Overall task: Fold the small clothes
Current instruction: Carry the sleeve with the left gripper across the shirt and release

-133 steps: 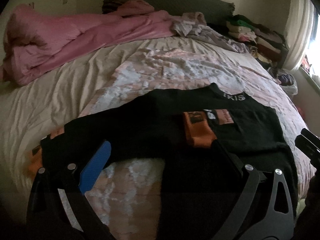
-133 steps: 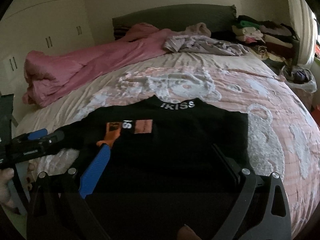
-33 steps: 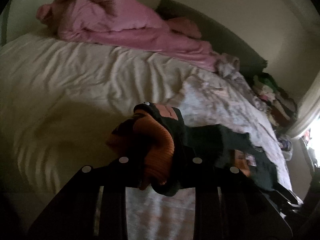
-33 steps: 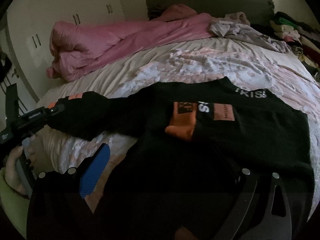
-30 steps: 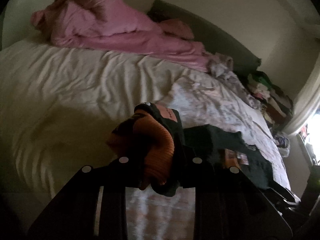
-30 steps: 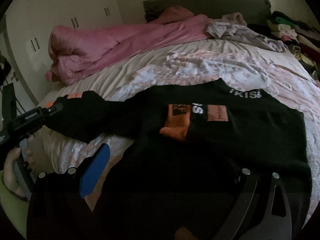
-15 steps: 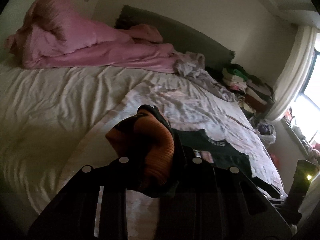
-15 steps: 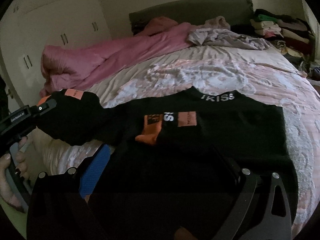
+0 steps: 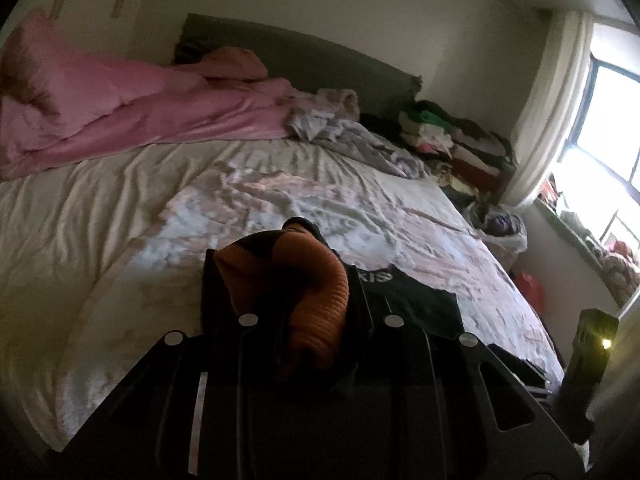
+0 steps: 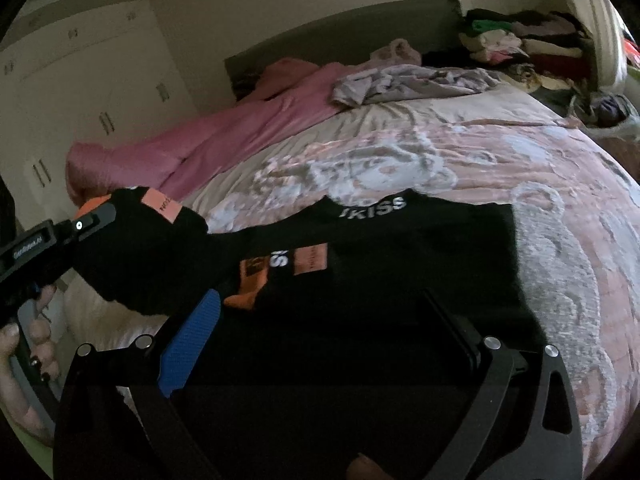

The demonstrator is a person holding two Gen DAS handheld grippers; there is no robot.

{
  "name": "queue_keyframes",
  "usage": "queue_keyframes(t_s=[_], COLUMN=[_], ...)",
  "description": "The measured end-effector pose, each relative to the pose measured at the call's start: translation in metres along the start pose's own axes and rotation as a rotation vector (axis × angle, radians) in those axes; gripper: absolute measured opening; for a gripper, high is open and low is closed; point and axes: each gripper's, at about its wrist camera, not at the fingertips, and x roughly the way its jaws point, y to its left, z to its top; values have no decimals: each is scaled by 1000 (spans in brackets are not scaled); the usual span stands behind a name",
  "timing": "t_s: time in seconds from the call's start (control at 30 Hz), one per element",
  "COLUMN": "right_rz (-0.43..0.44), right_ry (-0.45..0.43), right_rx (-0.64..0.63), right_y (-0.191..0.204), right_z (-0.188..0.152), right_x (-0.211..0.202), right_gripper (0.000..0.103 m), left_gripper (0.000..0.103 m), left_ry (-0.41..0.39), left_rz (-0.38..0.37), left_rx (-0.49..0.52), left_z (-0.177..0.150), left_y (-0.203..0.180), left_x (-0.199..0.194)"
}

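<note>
A black sweater (image 10: pixel 400 264) with orange cuffs and white neck lettering lies flat on the bed. My left gripper (image 9: pixel 316 312) is shut on the orange cuff (image 9: pixel 316 292) of its left sleeve and holds it lifted above the bed. In the right wrist view the left gripper (image 10: pixel 86 220) shows at the far left with the black sleeve (image 10: pixel 140 256) hanging from it. My right gripper (image 10: pixel 332 320) is open over the sweater's lower part, its blue pad (image 10: pixel 192 340) on the left. The other sleeve's orange cuff (image 10: pixel 248 280) lies folded on the chest.
A pink duvet (image 9: pixel 120 108) is bunched at the head of the bed. A grey garment (image 10: pixel 412 80) and stacked folded clothes (image 10: pixel 520 44) lie at the far right. A white wardrobe (image 10: pixel 80 92) stands left. A window (image 9: pixel 608 128) is on the right.
My left gripper has closed on the sleeve cuff, lifted it off the bed and swung it inward toward the sweater's body. The right gripper stays open above the hem.
</note>
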Motion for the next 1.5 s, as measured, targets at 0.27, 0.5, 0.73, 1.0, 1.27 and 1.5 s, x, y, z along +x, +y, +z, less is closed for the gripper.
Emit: queue_keyframes(t_s=[0.27, 0.5, 0.73, 1.0, 1.27, 1.5], right_rz=[-99, -120, -124, -117, -41, -11], right_ry=[9, -4, 3, 29, 96, 152], right_rx=[15, 66, 68, 41, -145, -428], right_y=[-31, -54, -57, -49, 5, 74], right_z=[2, 4, 4, 0, -17, -50], right_x=[-4, -9, -6, 0, 16, 31], right_gripper=[98, 98, 98, 98, 98, 98], left_gripper=[17, 20, 21, 30, 54, 83], left_ry=[56, 126, 140, 144, 119, 124], left_rz=[-49, -82, -99, -54, 55, 125], left_rx=[42, 51, 46, 44, 24, -2], left_z=[-7, -22, -27, -31, -27, -25], left_y=[-36, -50, -51, -39, -5, 25], left_x=[30, 62, 68, 67, 53, 44])
